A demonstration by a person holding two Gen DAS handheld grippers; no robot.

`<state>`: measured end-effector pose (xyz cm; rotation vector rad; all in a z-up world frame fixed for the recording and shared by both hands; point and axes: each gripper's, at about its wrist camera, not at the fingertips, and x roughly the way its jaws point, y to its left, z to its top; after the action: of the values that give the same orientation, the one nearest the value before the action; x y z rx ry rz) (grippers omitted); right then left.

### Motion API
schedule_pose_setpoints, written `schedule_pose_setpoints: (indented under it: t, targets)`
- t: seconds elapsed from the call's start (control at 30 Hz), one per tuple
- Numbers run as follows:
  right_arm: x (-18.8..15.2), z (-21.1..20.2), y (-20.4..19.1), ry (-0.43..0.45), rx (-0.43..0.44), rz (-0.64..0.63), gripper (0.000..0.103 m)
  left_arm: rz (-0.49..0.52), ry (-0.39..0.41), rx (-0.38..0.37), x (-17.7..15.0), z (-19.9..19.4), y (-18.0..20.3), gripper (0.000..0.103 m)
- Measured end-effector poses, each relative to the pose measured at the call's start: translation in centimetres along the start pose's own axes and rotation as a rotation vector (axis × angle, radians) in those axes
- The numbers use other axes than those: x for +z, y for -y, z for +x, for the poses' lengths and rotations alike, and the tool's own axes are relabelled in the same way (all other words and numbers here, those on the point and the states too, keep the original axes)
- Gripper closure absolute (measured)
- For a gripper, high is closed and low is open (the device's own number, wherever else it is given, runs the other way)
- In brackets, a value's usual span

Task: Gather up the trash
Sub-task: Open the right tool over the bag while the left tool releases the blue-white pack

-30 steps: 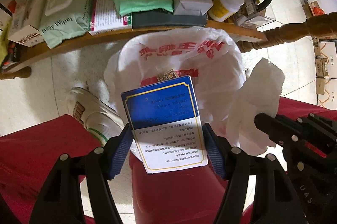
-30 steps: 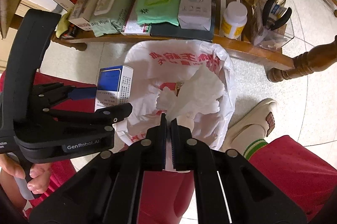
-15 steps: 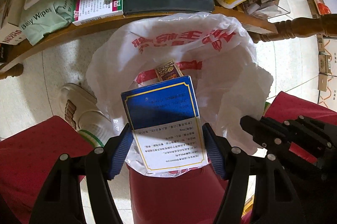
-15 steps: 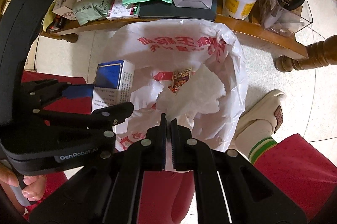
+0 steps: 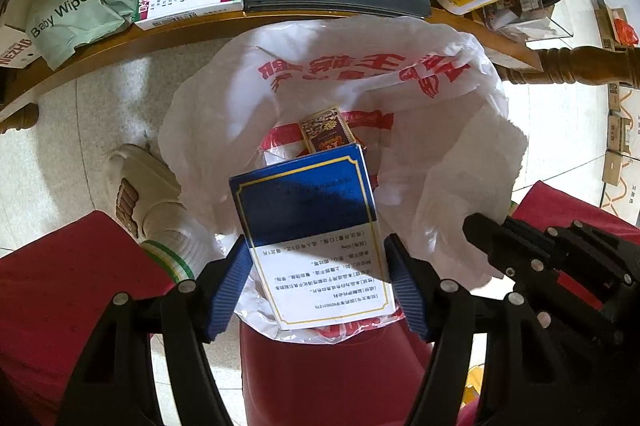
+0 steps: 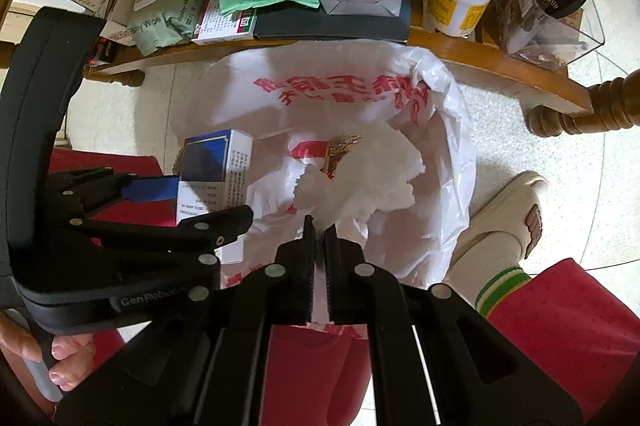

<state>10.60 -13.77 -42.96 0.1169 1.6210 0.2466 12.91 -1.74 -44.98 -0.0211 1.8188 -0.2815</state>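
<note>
left gripper (image 5: 318, 280): blue pads clamp the blue-and-white box (image 5: 314, 238) | box: over open white plastic bag (image 5: 320, 74) in the red bin (image 5: 320, 378) | bag: small red packet (image 5: 326, 132) inside | right gripper (image 5: 480, 230): at bag's right rim, pinching white tissue (image 5: 452, 210)

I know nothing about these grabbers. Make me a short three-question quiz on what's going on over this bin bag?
1. True or false: the left gripper holds a blue and white box.
2. What does the right gripper pinch: (a) pill bottle, (b) crumpled white tissue, (c) slipper?
3. Which small item already lies inside the white plastic bag?

Key: 1 true. 2 b. 3 a small red and gold box.
</note>
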Motion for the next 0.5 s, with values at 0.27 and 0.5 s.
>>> schedule_pose_setpoints:
  t: [0.27,0.5]
  targets:
    - [0.12,0.0,0.54,0.007,-0.011,0.019,0.07,-0.042,-0.049,0.032,0.15,0.72,-0.84,0.031]
    - [0.08,-0.38,0.9,0.02,-0.013,0.035,0.06,-0.044,-0.029,0.056,0.17,0.2,-0.63,0.028]
